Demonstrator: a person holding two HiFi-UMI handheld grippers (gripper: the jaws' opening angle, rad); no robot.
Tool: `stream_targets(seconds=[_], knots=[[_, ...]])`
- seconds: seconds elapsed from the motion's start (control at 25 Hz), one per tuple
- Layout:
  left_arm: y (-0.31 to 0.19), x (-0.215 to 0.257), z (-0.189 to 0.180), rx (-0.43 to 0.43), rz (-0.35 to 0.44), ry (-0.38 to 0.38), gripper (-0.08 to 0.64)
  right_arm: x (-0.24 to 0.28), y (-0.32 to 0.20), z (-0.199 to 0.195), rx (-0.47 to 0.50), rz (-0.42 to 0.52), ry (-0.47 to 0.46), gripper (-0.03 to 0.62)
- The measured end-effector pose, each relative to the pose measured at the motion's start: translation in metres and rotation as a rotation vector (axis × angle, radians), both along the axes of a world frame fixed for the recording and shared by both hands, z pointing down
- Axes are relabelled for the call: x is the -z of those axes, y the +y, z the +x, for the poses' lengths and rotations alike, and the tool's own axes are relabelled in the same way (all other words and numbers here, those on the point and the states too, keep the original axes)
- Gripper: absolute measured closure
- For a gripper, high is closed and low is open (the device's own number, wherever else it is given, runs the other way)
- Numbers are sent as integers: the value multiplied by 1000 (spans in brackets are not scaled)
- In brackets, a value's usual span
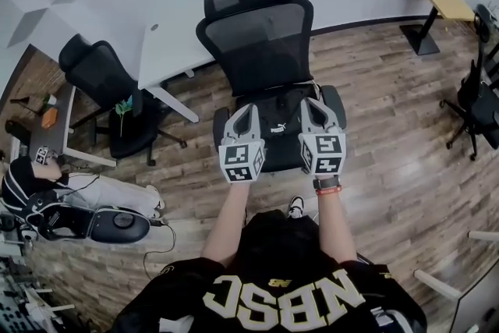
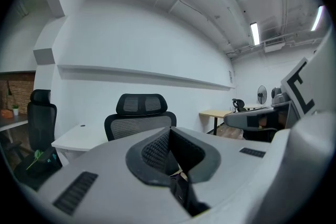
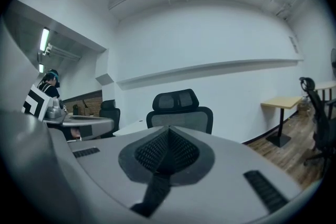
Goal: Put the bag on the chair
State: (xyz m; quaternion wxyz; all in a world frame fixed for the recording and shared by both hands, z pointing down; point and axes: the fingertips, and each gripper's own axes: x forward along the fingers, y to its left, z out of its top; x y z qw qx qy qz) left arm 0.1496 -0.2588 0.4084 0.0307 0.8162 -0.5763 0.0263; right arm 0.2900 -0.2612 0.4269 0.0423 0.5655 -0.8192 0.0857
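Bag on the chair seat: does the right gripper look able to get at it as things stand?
Probably yes. The black bag lies on the office chair seat, close beside the right gripper, with nothing visible between them. Its fingers look closed together, so they would likely need to open first.

The person wears a black short-sleeved jersey [image 1: 183,281] with big cream block letters [image 1: 284,300], and black trousers [image 1: 273,234]. A black-and-white shoe [image 1: 295,206] shows behind the grippers. An orange-banded watch [image 1: 327,186] sits just behind the right gripper [image 1: 309,105]. That one and the left gripper [image 1: 248,110] are pale grey shells with black ribbed pads [image 3: 157,152] and black-and-white marker cubes [image 1: 242,161].
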Motion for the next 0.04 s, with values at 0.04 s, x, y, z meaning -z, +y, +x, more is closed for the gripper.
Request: stream_targets(seconds=[0.04], knots=[[3, -1, 3, -6, -2, 0, 546, -1, 3, 1, 10, -7, -4, 584]])
